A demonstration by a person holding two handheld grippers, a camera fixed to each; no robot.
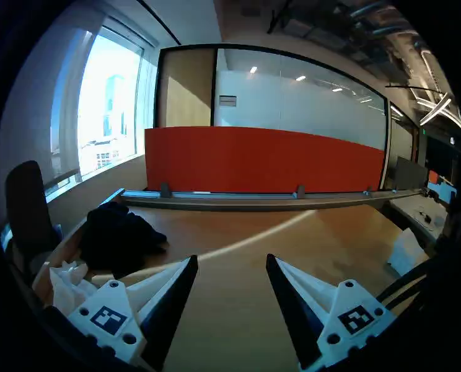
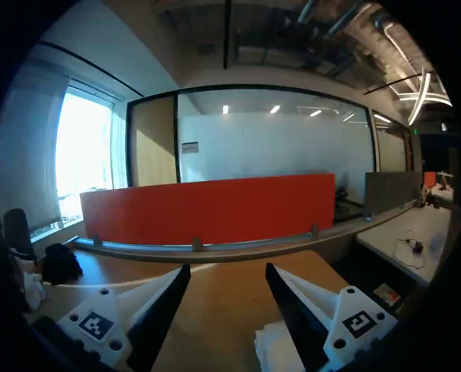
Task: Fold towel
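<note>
Left gripper (image 1: 231, 257): fingers apart, empty, over wooden desk (image 1: 261, 229). Right gripper (image 2: 227, 266): fingers apart, empty. White towel (image 2: 271, 347) at 5 o'clock in right gripper view, on desk; dark cloth (image 2: 60, 263) at 9 o'clock.

Blown-out daylight from the window (image 1: 106, 118) streaks the desk (image 1: 342, 242); fisheye bends edges, focus sharp.

White black-edged left gripper (image 1: 231, 256), matching right gripper (image 2: 228, 266), square markers (image 1: 108, 320), probably screw holes (image 1: 129, 338)
</note>
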